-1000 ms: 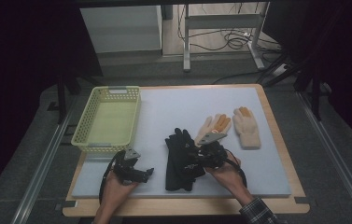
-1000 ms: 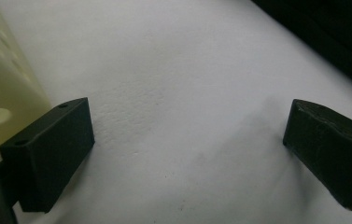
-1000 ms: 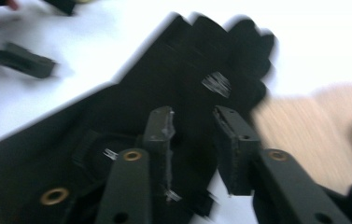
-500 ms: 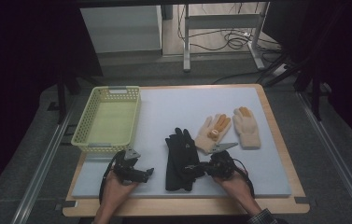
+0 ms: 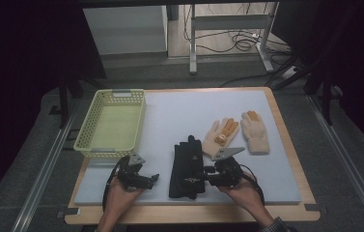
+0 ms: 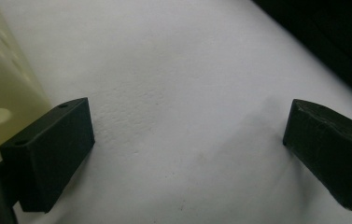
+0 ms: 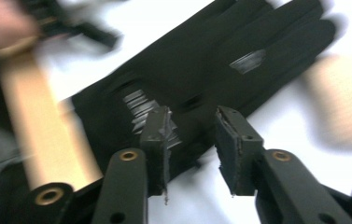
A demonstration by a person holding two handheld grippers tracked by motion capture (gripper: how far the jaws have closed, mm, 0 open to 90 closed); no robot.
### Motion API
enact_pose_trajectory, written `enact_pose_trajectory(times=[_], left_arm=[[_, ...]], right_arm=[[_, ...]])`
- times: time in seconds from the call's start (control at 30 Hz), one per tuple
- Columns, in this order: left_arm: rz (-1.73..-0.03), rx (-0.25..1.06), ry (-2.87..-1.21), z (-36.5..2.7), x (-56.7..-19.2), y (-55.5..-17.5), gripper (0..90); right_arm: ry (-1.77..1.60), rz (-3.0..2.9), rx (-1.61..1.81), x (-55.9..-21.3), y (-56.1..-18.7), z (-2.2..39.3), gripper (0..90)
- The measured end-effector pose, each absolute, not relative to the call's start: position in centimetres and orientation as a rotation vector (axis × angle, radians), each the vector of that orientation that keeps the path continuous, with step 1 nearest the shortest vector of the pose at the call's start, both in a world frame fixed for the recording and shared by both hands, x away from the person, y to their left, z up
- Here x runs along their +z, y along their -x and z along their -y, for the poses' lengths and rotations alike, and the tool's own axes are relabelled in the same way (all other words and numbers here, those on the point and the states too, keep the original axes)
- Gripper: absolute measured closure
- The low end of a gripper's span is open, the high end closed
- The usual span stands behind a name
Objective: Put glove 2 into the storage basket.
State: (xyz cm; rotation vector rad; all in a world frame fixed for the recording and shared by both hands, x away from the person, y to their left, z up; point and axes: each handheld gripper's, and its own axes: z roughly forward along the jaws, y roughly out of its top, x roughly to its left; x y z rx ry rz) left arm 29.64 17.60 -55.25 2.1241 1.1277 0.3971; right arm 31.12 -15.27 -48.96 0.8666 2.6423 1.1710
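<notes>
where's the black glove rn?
In the high view the black glove lies flat on the mat near the front edge, about centre, between the two grippers. The right gripper is at its cuff end; the tan gloves lie just beyond to its right.

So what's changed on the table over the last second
The right gripper pulled back toward the person and now sits at the black gloves' near end, jaws slightly apart, holding nothing. The left gripper, basket and two tan gloves stayed put.
</notes>
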Motion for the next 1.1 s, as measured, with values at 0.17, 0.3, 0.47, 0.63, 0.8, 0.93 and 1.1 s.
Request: enact_pose_trajectory(times=[0.17, 0.3, 0.47, 0.63, 0.8, 0.93, 1.1], left_arm=[[-1.13, 0.398, -2.118, -17.6, -55.3, -29.6, 2.2], [-1.124, 0.398, -2.129, -17.6, -55.2, -29.6, 2.2], [-1.125, 0.397, -2.129, -17.6, -55.2, -29.7, 2.2], [-1.128, 0.398, -2.125, -17.6, -55.3, -29.6, 2.2], [-1.127, 0.398, -2.126, -17.6, -55.2, -29.6, 2.2], [-1.124, 0.398, -2.129, -17.6, -55.2, -29.6, 2.2], [-1.127, 0.398, -2.124, -17.6, -55.3, -29.6, 2.2]], right_arm=[[-0.804, -2.626, 1.21, -49.6, -33.5, 13.0, 57.7], [-0.715, -2.71, 1.247, -49.6, -32.0, 11.6, 54.1], [-0.618, -2.786, 1.269, -49.5, -29.5, 11.1, 51.7], [-0.526, -2.821, 1.19, -50.4, -28.5, 10.1, 51.0], [-0.419, -2.738, 1.065, -51.5, -27.5, 9.3, 80.4], [-0.412, -2.732, 1.041, -51.5, -27.5, 9.3, 84.7], [-0.465, -2.74, 1.119, -50.7, -27.6, 9.6, 86.0]])
